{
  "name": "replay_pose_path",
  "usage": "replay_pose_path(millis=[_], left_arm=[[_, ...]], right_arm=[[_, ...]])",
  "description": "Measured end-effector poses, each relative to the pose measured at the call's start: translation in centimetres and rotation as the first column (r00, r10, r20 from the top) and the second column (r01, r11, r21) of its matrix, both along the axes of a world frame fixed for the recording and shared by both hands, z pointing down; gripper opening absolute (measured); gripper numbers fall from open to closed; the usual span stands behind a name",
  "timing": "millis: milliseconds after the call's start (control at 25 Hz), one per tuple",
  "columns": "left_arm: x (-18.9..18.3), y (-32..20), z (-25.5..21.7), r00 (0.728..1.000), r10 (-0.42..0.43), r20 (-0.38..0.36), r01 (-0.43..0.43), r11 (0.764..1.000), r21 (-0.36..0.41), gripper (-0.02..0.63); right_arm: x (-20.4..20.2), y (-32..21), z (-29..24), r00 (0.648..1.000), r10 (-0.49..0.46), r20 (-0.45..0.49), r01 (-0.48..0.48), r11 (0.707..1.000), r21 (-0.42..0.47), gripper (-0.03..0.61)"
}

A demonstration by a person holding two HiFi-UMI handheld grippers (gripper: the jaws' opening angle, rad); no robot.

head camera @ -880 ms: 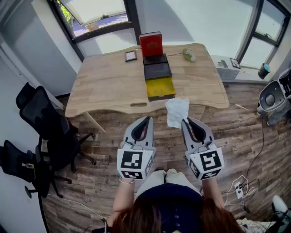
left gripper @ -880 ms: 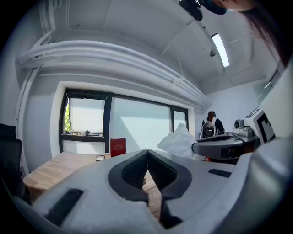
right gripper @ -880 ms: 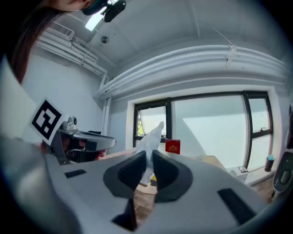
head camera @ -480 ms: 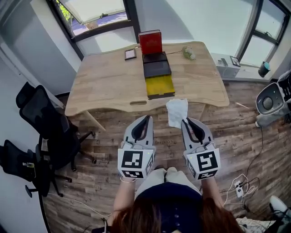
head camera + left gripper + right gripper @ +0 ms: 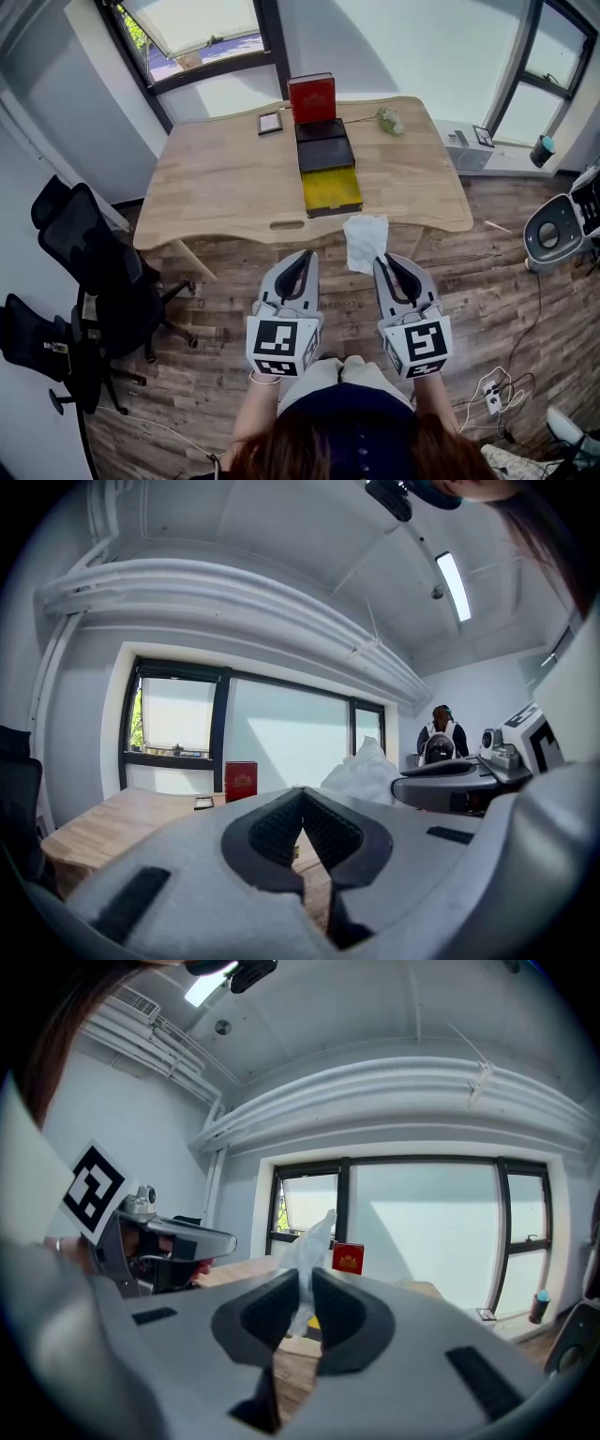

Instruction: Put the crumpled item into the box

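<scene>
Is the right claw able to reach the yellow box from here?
Probably not yet. The right claw, shut on the white crumpled item, hangs short of the table; the yellow box sits farther in. Nothing blocks the way.

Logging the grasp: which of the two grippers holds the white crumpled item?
The right gripper: its jaws pinch the white crumpled item, while the left gripper is shut with nothing between its jaws.

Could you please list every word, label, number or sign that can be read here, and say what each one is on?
No text here is readable.
Red lid: a gold emblem; any print is too small to read.
Left cube and right cube: black-and-white square patterns, no words.
Small dark frame on the table: too small to read.
</scene>
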State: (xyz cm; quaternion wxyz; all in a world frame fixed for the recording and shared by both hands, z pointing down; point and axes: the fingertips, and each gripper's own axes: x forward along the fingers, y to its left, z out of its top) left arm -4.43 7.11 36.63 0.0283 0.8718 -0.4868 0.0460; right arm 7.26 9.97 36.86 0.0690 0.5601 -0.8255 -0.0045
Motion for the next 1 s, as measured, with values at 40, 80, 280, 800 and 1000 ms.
replay_pose_path(millis=[40, 80, 280, 800, 1000], left_arm=[[-0.2, -0.3, 0.0, 1.000, 0.002, -0.002, -0.002, 1.000, -0.001, 0.026], [-0.3, -0.5, 0.1, 1.000, 0.005, -0.004, -0.005, 1.000, -0.001, 0.026], [-1.2, -2.1, 0.4, 1.000, 0.023, -0.016, -0.023, 1.000, -0.006, 0.026], [-1.3, -5.6, 1.7, 0.997, 0.068, -0.030, -0.069, 0.997, -0.041, 0.026], [-0.6, -7.6, 1.8, 0.997, 0.065, -0.028, -0.066, 0.997, -0.038, 0.026]], right_arm=[[-0.1, -0.3, 0.0, 1.000, 0.003, -0.004, -0.003, 1.000, -0.002, 0.052], [-0.3, -0.6, 0.1, 1.000, 0.007, -0.008, -0.007, 1.000, -0.004, 0.052], [-1.2, -2.2, 0.1, 0.999, 0.031, -0.014, -0.031, 0.999, -0.007, 0.052], [-1.9, -5.7, 1.0, 0.997, 0.075, -0.009, -0.075, 0.996, -0.038, 0.052], [-1.2, -7.8, 1.1, 0.997, 0.074, -0.005, -0.074, 0.997, -0.036, 0.052]])
